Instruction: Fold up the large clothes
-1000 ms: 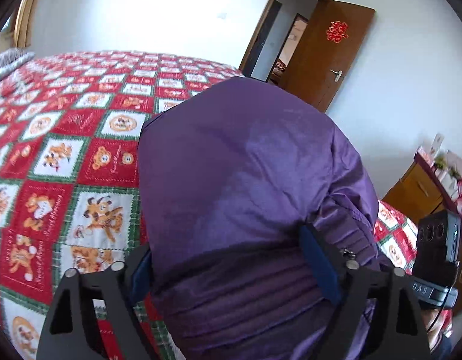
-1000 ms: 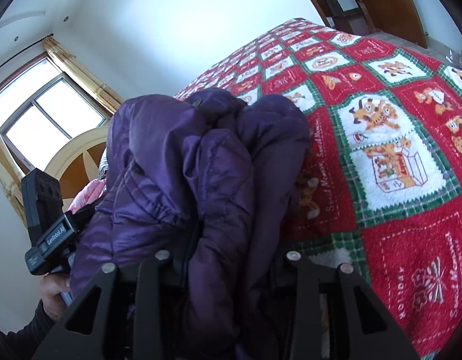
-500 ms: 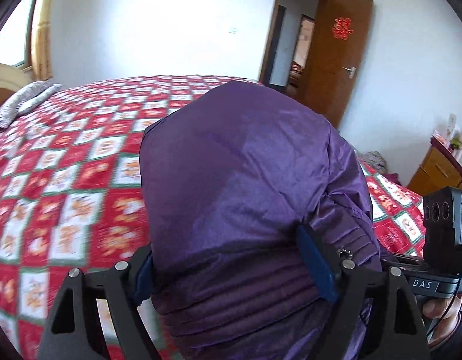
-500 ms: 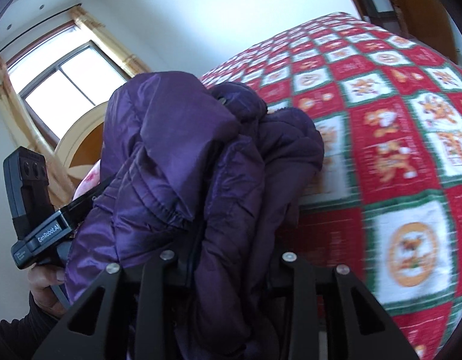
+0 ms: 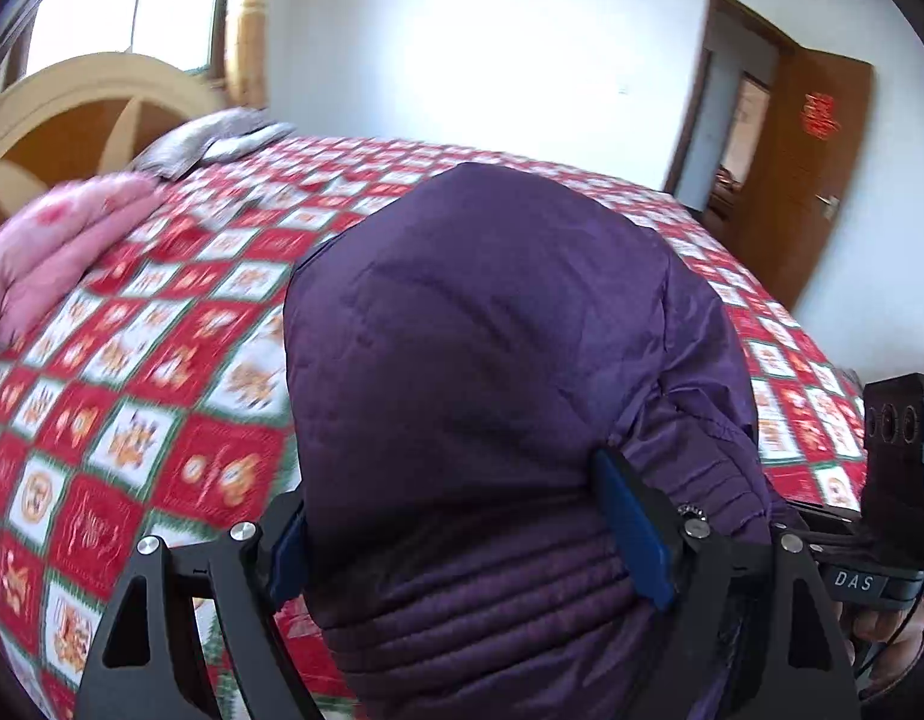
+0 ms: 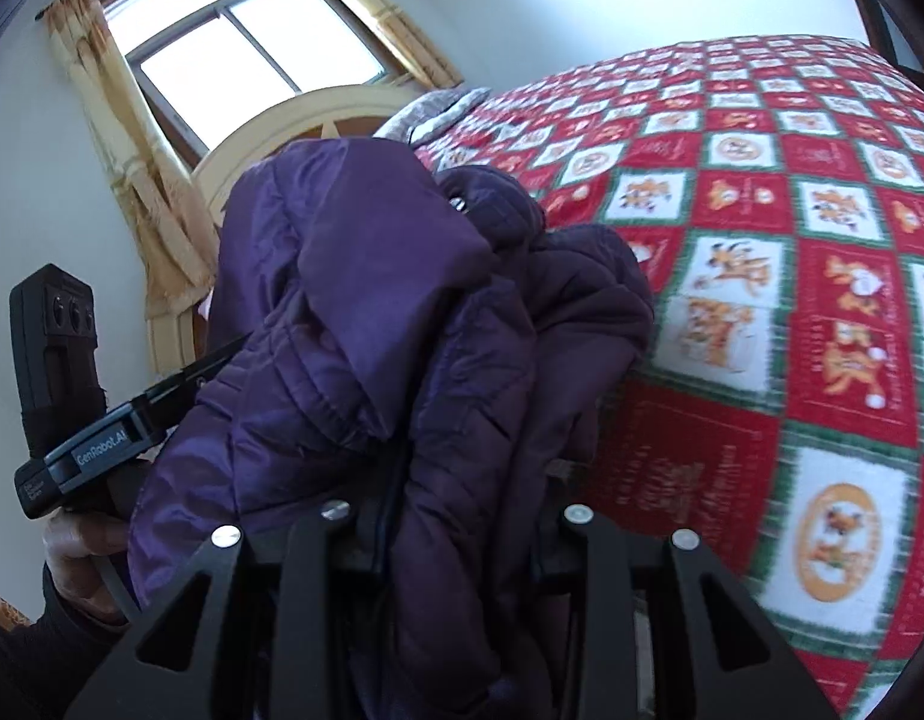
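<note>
Jacket [image 5: 492, 360], purple, quilted, held bunched above the bed [image 5: 162, 372]: left tongs [image 5: 468, 528] and right tongs [image 6: 456, 516] each clamp thick folds. Soft, bulky, slippery shell; better gripped at hem or shoulder seams.

Red patchwork bedspread [image 5: 162, 396], pink quilt [image 5: 48, 246], grey pillow [image 5: 216, 141], brown door [image 5: 822, 174], window w/ curtains [image 6: 252, 54]

I count one purple puffer jacket [image 5: 486, 372], two grippers, left [image 5: 462, 534] and right [image 6: 456, 516], one patchwork quilt [image 6: 822, 276], one door [image 5: 822, 180], one window [image 6: 252, 42].
</note>
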Demonstrator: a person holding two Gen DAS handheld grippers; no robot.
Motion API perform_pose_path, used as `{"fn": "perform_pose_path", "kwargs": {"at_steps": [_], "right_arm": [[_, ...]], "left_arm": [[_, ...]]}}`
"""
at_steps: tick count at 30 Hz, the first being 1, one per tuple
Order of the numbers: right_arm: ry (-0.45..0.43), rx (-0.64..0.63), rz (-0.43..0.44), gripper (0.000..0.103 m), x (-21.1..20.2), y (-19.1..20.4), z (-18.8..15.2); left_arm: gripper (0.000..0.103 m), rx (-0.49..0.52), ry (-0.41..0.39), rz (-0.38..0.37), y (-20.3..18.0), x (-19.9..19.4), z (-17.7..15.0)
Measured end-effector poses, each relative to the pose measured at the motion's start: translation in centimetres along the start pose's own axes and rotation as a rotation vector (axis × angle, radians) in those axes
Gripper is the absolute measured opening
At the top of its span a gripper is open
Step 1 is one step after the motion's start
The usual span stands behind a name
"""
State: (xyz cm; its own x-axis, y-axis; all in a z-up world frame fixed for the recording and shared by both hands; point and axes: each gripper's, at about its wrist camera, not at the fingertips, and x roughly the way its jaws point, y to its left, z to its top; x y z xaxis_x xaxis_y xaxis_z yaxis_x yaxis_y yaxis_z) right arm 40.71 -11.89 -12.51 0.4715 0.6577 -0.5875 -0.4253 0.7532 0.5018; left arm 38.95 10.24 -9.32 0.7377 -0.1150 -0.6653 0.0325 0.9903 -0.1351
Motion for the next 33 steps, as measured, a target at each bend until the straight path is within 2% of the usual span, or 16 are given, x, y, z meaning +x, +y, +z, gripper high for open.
{"fn": "perform_pose_path", "kwargs": {"at_steps": [3, 5, 7, 9, 12, 22, 33], "right_arm": [[0.037, -0.005, -0.032, 0.036, 2.3, 0.0, -1.1], [0.037, -0.008, -0.042, 0.036, 2.6, -0.2, -1.1], [0.05, -0.001, -0.056, 0.036, 2.9, -0.3, -1.0], [0.063, -0.012, -0.092, 0.037, 2.9, 0.1, -1.2], [0.081, 0.003, -0.128, 0.038, 3.5, -0.3, -0.8], [0.115, 0.006, -0.177, 0.043, 4.2, -1.0, -1.2], [0.109, 0.025, -0.164, 0.048, 4.4, -1.9, -1.5]], "left_arm": [[0.086, -0.016, 0.04, 0.028, 2.1, 2.3, -1.4], [0.091, -0.029, 0.014, 0.038, 2.9, 2.6, -2.1], [0.098, 0.058, -0.044, 0.111, 2.0, 2.2, -1.9], [0.101, 0.12, -0.08, 0.181, 0.9, 2.2, -1.8], [0.102, 0.094, -0.047, 0.152, 1.3, 3.2, -1.5], [0.102, 0.075, -0.028, 0.15, 1.3, 4.7, -1.9], [0.102, 0.064, -0.022, 0.14, 1.3, 5.4, -2.0]]}}
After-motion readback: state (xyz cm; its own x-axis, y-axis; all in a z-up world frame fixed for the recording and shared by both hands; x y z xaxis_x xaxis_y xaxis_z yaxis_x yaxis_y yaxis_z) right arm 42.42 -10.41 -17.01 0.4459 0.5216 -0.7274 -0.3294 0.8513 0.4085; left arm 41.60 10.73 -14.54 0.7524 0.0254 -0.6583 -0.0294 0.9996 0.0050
